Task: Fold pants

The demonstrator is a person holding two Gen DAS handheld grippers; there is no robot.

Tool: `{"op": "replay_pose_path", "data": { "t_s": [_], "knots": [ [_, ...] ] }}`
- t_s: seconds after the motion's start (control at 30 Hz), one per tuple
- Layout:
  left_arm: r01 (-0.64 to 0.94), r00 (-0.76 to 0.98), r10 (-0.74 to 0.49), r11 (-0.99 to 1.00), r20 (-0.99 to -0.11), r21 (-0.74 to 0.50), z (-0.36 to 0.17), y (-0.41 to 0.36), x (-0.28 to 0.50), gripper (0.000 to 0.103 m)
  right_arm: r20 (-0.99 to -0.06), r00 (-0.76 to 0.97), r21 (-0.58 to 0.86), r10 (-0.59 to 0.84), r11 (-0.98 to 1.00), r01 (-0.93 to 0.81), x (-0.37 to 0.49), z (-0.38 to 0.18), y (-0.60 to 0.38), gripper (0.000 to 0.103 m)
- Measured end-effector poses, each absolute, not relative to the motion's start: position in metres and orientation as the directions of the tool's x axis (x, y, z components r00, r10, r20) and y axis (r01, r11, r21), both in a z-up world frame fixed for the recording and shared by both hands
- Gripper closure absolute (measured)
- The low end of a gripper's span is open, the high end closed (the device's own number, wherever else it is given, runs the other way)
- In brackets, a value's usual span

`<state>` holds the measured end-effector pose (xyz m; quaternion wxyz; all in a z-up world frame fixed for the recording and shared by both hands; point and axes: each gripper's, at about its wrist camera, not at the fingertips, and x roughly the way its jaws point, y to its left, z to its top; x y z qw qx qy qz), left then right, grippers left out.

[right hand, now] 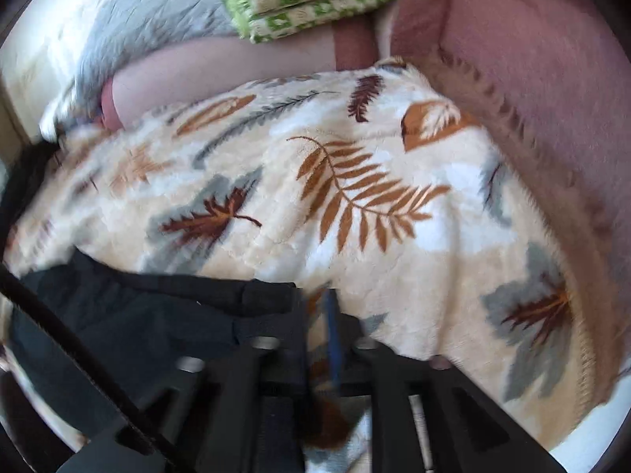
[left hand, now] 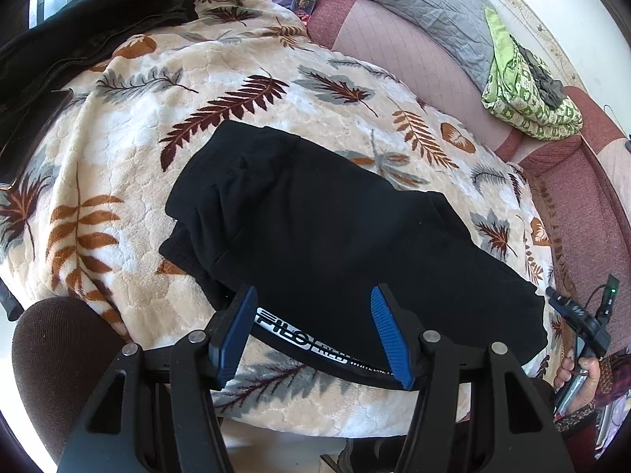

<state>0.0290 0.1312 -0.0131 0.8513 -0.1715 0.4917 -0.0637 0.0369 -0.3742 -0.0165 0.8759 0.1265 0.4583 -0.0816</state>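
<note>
Left gripper [left hand: 313, 333] stands with its blue pads [left hand: 390, 335] spread wide, straddling the near hem of the black pants [left hand: 315, 228] where the white lettered band [left hand: 303, 339] shows; nothing is pinched between them, though the cloth lies just beneath; right gripper [right hand: 319, 323] is blurred in its own view, its fingers seem drawn close together with a thin blue pad edge between, yet whether they nip the pants' corner beside them I cannot tell.

Pants lie already doubled into a compact dark rectangle on the leaf-patterned blanket [left hand: 221, 90], toward its near edge, running from the middle of the blanket out to its right side; one end shows a layered, slightly uneven edge where the lower ply pokes out. Beyond the blanket's far edge sits a pink sofa cushion [left hand: 406, 59] with a green patterned cloth [left hand: 528, 90] at its right end, and a dark jacket [left hand: 90, 27] lies on the blanket's far left corner, all well apart from the work.

By my judgement the folding is far along, at the stage of a last fold or of squaring up; the next move calls for the left pads to close on the near hem, taking every layer at once, while the right hand secures its own corner, then both lifting evenly and carrying the edge across so the plies do not slide apart.
</note>
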Motion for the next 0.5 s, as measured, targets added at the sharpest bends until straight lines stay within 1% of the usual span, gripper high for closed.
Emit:
{"op": "replay_pose_path", "data": {
  "t_s": [0.07, 0.17, 0.23, 0.27, 0.33, 0.37, 0.4, 0.43, 0.47, 0.5],
  "knots": [
    [-0.064, 0.500, -0.281, 0.931, -0.819, -0.359, -0.015, 0.131, 0.030, 0.044, -0.791, 0.610, 0.258, 0.052, 0.931, 0.256, 0.034, -0.017, -0.384, 0.023],
    [-0.058, 0.490, -0.285, 0.932, -0.823, -0.357, -0.016, 0.128, 0.030, 0.044, -0.777, 0.613, 0.347, 0.145, 0.911, 0.225, 0.041, -0.026, -0.387, 0.023],
    [-0.050, 0.491, -0.281, 0.936, -0.825, -0.349, -0.015, 0.125, 0.028, 0.044, -0.794, 0.576, 0.371, 0.195, 0.906, 0.205, 0.052, -0.039, -0.384, 0.023],
    [-0.046, 0.492, -0.279, 0.938, -0.825, -0.344, -0.014, 0.123, 0.028, 0.044, -0.805, 0.552, 0.380, 0.216, 0.903, 0.201, 0.057, -0.046, -0.382, 0.026],
    [-0.042, 0.492, -0.274, 0.941, -0.827, -0.336, -0.013, 0.121, 0.027, 0.044, -0.814, 0.521, 0.388, 0.256, 0.907, 0.161, 0.066, -0.053, -0.372, 0.044],
    [-0.042, 0.490, -0.271, 0.942, -0.829, -0.333, -0.013, 0.120, 0.028, 0.044, -0.826, 0.499, 0.372, 0.261, 0.919, 0.135, 0.070, -0.055, -0.364, 0.066],
    [-0.042, 0.489, -0.270, 0.942, -0.830, -0.332, -0.013, 0.120, 0.028, 0.044, -0.851, 0.474, 0.315, 0.227, 0.942, 0.113, 0.073, -0.056, -0.353, 0.074],
    [-0.041, 0.488, -0.269, 0.943, -0.830, -0.330, -0.013, 0.120, 0.028, 0.044, -0.865, 0.466, 0.256, 0.185, 0.962, 0.095, 0.075, -0.053, -0.343, 0.077],
    [-0.042, 0.491, -0.267, 0.944, -0.829, -0.329, -0.013, 0.119, 0.028, 0.044, -0.868, 0.470, 0.218, 0.161, 0.973, 0.070, 0.075, -0.046, -0.335, 0.084],
    [-0.043, 0.493, -0.263, 0.945, -0.829, -0.326, -0.012, 0.119, 0.028, 0.044, -0.865, 0.480, 0.202, 0.147, 0.977, 0.065, 0.075, -0.041, -0.332, 0.086]
  ]
}}
